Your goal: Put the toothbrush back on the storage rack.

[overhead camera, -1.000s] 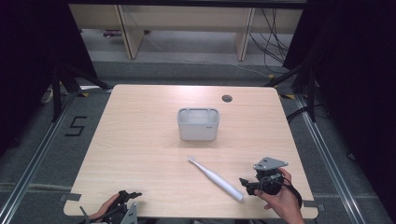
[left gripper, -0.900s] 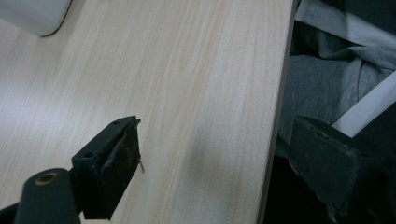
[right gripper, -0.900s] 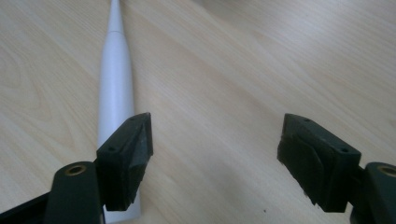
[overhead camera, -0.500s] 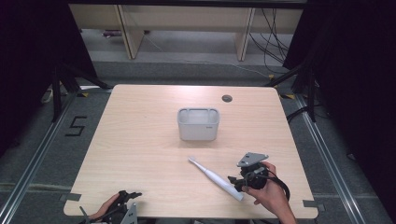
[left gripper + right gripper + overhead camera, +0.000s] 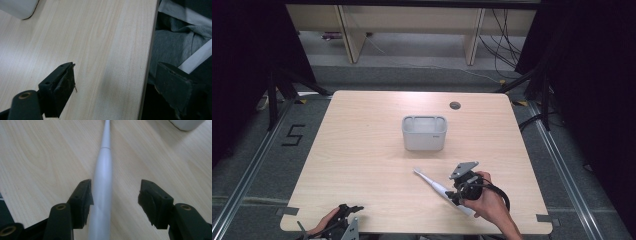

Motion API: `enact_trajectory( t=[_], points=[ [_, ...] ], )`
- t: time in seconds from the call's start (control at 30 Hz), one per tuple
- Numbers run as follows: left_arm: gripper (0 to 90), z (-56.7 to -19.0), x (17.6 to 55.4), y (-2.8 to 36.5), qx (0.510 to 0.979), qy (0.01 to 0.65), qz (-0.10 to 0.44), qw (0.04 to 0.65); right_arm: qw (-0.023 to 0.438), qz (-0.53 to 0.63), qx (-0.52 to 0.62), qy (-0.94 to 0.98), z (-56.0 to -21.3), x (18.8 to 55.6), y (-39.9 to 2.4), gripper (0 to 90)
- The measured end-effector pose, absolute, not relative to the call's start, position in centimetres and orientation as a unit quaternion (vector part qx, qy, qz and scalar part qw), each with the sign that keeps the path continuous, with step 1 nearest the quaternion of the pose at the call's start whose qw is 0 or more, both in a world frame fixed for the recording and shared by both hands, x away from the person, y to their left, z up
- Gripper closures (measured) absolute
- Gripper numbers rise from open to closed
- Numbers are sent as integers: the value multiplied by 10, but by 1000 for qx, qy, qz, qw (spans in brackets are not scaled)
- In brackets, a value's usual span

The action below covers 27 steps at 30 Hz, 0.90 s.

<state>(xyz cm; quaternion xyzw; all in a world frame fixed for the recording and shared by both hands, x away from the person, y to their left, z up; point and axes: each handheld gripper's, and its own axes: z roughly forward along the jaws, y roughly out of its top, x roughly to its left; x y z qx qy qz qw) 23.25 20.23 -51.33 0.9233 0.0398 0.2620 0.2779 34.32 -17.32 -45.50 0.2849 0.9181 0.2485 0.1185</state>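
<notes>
On the one wooden table [image 5: 362, 165], the left gripper [image 5: 346, 215] sits at the near left edge, its jaws spread wide with nothing between them. Mid-table stands one white bin [image 5: 424, 133]. To the right, one white toothbrush [image 5: 439, 189] lies flat near the front edge; the right gripper [image 5: 113, 202] straddles its handle, jaws just closing, one pad beside it, the other apart.
</notes>
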Motion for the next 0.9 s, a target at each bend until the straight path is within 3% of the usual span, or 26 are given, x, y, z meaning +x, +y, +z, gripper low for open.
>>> enact_trajectory(
  t=[0.9],
  points=[
    [159, -514, 233, 202, 922, 39, 264, 282, 76, 156, 258, 950, -468, 363, -137, 554]
  ],
)
